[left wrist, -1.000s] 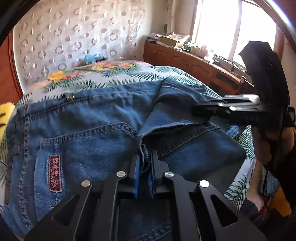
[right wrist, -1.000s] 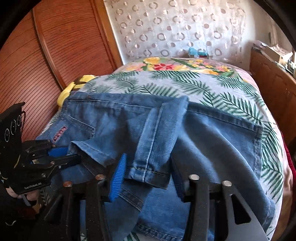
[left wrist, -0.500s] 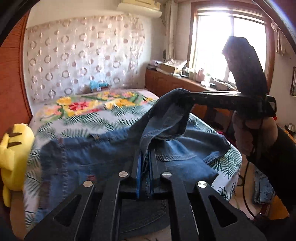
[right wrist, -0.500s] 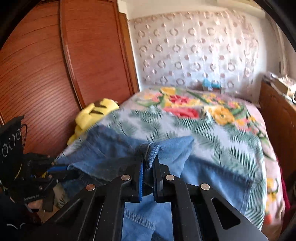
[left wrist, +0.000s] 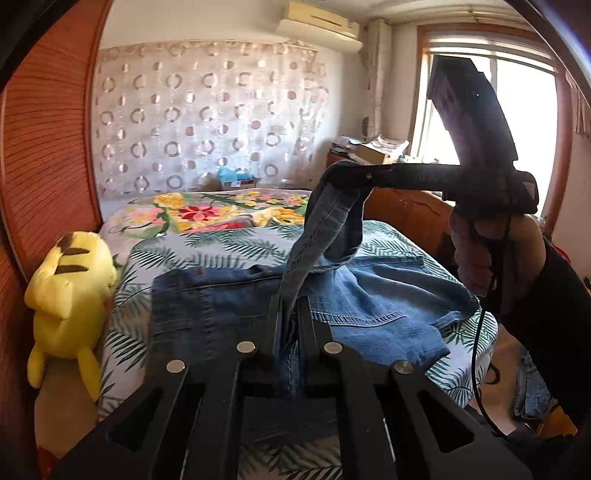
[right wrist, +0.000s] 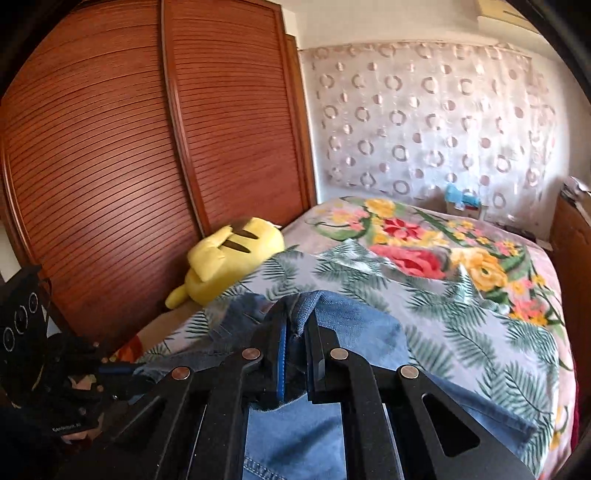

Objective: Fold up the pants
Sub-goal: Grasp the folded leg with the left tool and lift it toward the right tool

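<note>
At the far left a louvred wooden wardrobe (right wrist: 147, 155) stands beside the bed (left wrist: 236, 236), and a yellow plush toy (left wrist: 70, 291) lies against the bed's left edge on the palm-and-flower bedspread. The jeans (left wrist: 369, 295) lie spread across the near half of the bed, their cloth drawn up off the bedspread at two points. The left gripper (left wrist: 290, 317) has its jaws clamped on a seamed fold of denim at near centre. To its right, a strip of the jeans rises to the right gripper (left wrist: 334, 175), held higher, whose jaws are pinched shut on the hem edge; the right wrist view shows blue pads pressed on bunched denim. On the side of the left gripper, in the right wrist view, small pale lettering shows, too blurred to read. A white air conditioner (left wrist: 317, 26) hangs high on the far wall, a bright window (left wrist: 491, 122) at far right.
</note>
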Action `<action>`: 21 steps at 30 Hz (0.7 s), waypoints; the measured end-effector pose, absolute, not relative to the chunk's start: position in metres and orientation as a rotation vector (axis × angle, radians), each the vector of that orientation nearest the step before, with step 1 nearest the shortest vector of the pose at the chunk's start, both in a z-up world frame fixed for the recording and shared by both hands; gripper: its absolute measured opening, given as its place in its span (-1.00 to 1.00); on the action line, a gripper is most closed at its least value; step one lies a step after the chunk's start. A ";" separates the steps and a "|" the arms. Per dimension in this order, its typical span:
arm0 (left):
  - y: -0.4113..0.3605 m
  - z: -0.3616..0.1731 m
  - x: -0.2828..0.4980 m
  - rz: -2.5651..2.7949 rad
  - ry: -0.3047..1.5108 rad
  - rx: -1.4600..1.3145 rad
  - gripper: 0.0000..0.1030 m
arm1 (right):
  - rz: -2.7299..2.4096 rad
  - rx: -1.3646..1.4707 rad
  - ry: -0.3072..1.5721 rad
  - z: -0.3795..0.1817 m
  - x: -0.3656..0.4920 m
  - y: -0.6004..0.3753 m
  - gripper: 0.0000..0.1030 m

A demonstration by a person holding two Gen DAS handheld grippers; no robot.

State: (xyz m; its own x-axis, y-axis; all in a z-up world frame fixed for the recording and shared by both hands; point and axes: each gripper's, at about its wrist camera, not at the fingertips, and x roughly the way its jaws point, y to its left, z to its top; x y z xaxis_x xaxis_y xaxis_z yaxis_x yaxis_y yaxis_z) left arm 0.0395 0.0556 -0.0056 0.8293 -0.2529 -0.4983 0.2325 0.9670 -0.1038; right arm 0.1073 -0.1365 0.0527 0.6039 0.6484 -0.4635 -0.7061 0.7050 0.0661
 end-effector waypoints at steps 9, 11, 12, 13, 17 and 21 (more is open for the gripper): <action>0.104 -0.013 0.042 -0.151 0.536 -0.072 -0.84 | 0.824 -0.181 0.504 0.054 0.133 -0.093 -0.86; 0.115 -0.019 0.046 -0.131 0.552 -0.078 -0.84 | 0.825 -0.204 0.508 0.052 0.139 -0.081 -0.86; 0.119 -0.024 0.048 -0.123 0.568 -0.080 -0.84 | 0.826 -0.212 0.515 0.050 0.142 -0.076 -0.86; 0.121 -0.029 0.050 -0.116 0.580 -0.080 -0.84 | 0.824 -0.220 0.527 0.047 0.146 -0.070 -0.86; 0.128 -0.049 0.052 -0.104 0.625 -0.091 -0.84 | 0.823 -0.252 0.585 0.032 0.163 -0.046 -0.86; 0.129 -0.063 0.053 -0.098 0.658 -0.090 -0.84 | 0.821 -0.270 0.633 0.018 0.178 -0.027 -0.86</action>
